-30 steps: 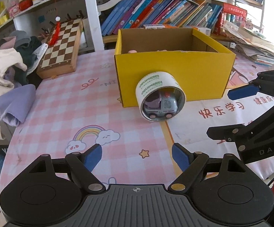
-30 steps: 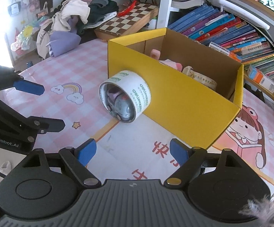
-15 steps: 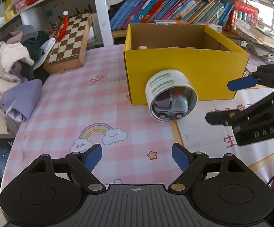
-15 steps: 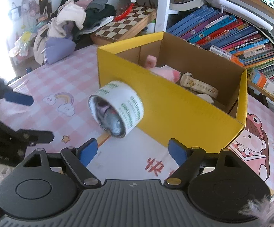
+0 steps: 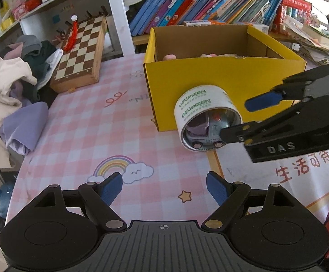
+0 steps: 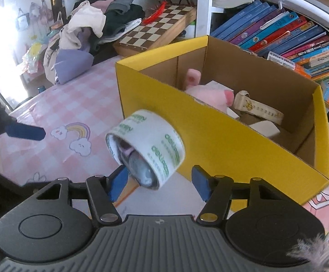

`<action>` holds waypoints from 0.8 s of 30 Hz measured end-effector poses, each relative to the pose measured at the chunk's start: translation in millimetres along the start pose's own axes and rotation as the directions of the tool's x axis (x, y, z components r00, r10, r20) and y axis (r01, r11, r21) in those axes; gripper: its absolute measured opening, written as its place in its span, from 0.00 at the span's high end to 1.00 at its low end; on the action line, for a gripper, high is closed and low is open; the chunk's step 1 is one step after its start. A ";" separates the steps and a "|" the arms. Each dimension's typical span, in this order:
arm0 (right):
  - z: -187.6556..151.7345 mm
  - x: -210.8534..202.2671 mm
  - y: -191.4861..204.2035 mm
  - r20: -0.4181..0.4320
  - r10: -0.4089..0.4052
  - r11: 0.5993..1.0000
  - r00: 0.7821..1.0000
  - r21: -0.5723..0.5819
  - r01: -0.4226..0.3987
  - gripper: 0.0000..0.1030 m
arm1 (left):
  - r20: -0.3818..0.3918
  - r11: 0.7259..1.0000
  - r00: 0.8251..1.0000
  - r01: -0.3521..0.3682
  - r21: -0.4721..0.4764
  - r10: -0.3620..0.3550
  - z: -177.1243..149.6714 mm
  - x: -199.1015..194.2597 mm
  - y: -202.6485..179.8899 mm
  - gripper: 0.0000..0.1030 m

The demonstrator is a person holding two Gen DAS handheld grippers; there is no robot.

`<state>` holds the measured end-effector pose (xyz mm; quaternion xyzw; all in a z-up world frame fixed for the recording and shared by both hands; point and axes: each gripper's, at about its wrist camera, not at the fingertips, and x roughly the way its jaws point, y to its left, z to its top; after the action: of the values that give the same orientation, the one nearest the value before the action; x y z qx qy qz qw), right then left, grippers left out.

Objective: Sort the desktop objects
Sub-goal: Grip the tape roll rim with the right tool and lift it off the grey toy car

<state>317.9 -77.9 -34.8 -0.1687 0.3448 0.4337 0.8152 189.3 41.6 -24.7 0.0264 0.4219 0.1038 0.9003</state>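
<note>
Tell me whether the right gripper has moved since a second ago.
Yes. In the left wrist view the right gripper has advanced leftward along the yellow box front to the tape roll; its jaws are closing with the roll between them.

At frame centre a tape roll (image 6: 147, 146) with a toy car (image 6: 139, 167) inside leans against the yellow box (image 6: 232, 140). The right gripper (image 6: 159, 184), jaws closing, brackets the roll's lower end, the left pad touching its rim.

I'm working in a home, likely a child's room: the desk (image 5: 78, 136) wears a pink checked cover with rainbows, a bookshelf (image 6: 284, 34) of colourful books lines its far edge, beside a chessboard (image 5: 80, 52) and heaped clothes (image 5: 12, 86).
</note>
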 end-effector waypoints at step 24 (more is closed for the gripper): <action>-6.3 -30.7 -19.4 0.043 0.074 0.993 0.996 0.091 -0.078 0.92 | -0.005 0.998 1.000 0.018 0.059 -0.018 4.2 0.0 -15.6 0.19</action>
<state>319.4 -110.6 -18.0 -0.1091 0.3547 0.4513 0.8116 195.1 26.5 -24.0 0.0489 0.4271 0.0833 0.8990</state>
